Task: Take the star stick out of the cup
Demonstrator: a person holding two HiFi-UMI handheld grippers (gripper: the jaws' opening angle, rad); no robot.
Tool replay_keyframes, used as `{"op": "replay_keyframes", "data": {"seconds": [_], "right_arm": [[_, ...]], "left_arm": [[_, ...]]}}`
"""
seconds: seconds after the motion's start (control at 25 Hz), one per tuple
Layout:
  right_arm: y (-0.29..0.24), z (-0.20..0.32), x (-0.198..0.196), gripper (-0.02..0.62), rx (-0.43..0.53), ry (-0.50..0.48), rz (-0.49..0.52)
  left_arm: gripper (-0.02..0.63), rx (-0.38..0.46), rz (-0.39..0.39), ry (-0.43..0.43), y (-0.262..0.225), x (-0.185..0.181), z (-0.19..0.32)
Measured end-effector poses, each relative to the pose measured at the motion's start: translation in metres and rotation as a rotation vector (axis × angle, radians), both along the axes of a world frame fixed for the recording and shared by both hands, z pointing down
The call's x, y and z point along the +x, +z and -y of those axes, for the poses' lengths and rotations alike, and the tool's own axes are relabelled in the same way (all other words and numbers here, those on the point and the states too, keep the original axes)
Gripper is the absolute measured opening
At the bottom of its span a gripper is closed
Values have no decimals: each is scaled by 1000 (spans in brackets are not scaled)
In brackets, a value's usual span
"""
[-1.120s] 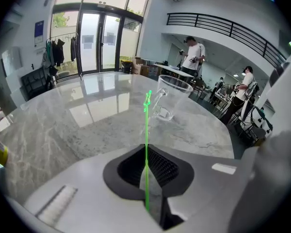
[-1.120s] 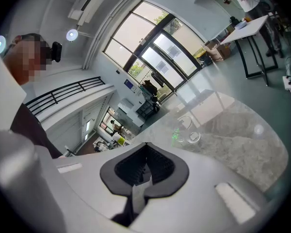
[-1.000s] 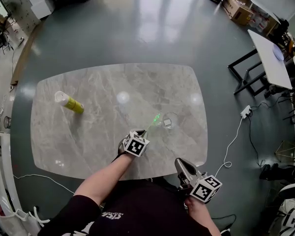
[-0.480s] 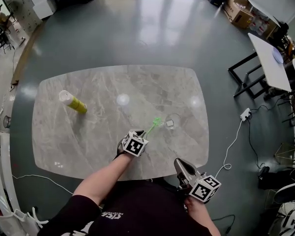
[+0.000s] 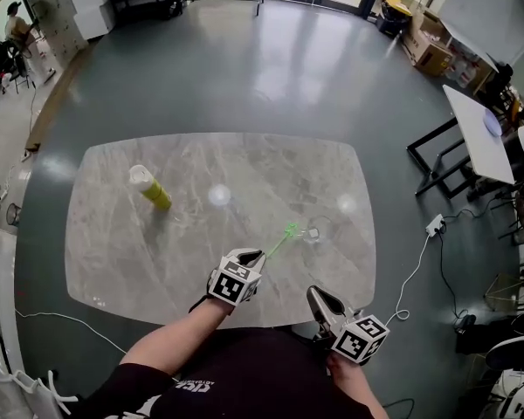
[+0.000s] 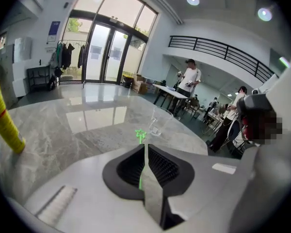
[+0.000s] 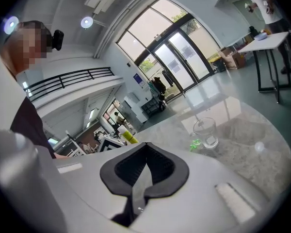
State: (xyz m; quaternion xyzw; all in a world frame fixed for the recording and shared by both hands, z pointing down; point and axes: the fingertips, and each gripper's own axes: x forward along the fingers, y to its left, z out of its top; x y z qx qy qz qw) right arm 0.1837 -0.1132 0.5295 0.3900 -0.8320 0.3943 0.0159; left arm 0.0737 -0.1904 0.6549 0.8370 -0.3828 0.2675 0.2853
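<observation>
One yellow bottle sits at ten o'clock on the marble table. Your left gripper is closing its jaws on the green star stick, star outside the glass cup, at its nine o'clock. Your right gripper is empty, jaws together.

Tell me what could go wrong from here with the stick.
1. The left gripper, its jaws closing, pinches the thin stick by its end; it could slip or swivel free.
2. The star sits close beside the clear cup; a swing that way could tip it.
</observation>
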Motion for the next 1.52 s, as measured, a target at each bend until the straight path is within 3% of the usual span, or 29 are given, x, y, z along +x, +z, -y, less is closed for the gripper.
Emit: {"op": "replay_keyframes", "data": {"seconds": [0.24,0.56,0.88,1.04,1.2,1.52], "right_arm": [[-11,-5,-30,11,75,-38,-88],[-37,-2,-49,11,187,-114,-169],[-103,-10,-21,11,391,-216,-229],[-134,-23,-10,11,483,-247,-202],[-161,-31,10,11,517,-230,-108],[-181,-33,46,11,624,-176,-129]], "left_arm": [[20,57,-105,-16,-48,-20,-21],[17,231,-144,26,-130,-28,-29],[14,421,-176,-46,-221,-5,-39],[12,476,-197,-51,-253,14,-48],[8,511,-231,-51,-281,33,-58],[6,604,-201,-23,-313,67,-67]]}}
